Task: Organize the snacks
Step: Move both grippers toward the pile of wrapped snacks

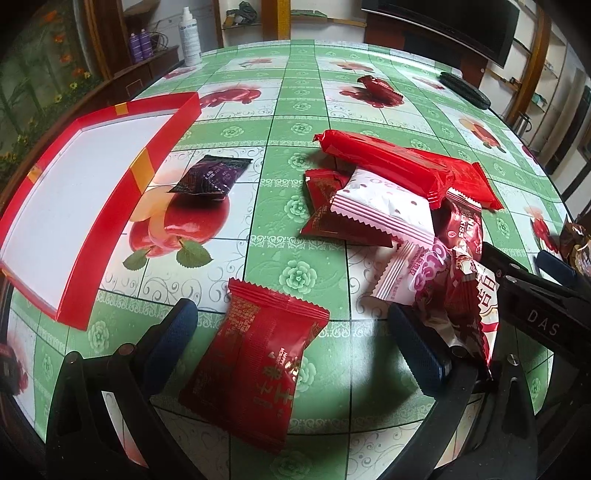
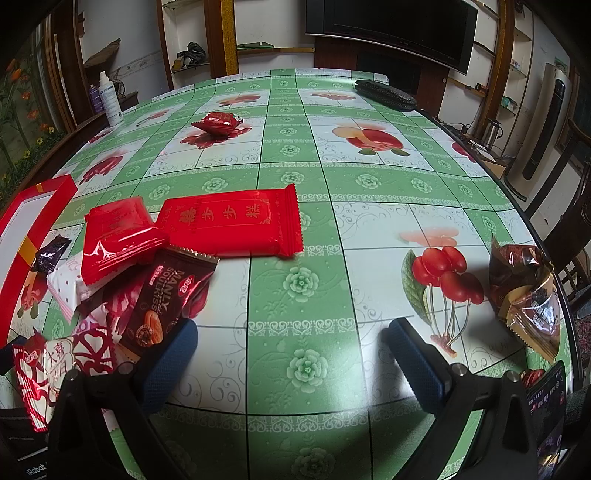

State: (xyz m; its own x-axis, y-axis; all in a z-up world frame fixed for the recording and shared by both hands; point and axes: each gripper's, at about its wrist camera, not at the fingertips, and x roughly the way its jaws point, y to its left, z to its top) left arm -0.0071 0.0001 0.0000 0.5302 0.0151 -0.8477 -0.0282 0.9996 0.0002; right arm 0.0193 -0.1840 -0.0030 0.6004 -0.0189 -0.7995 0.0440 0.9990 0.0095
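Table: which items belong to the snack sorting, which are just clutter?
Job:
- red tray, empty
- snack pile
- dark red packet
- purple sachet
- brown snacks
- far red snack

Clutter:
- spray bottle
- black case

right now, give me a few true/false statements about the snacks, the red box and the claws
1. The red box holds no snacks. True.
2. The left claw grips a red packet. False: its jaws stand open, with the dark red packet lying loose on the table between them.
3. The right claw is open over bare tablecloth. True.
4. The small dark purple sachet lies inside the box. False: it lies on the tablecloth beside it.
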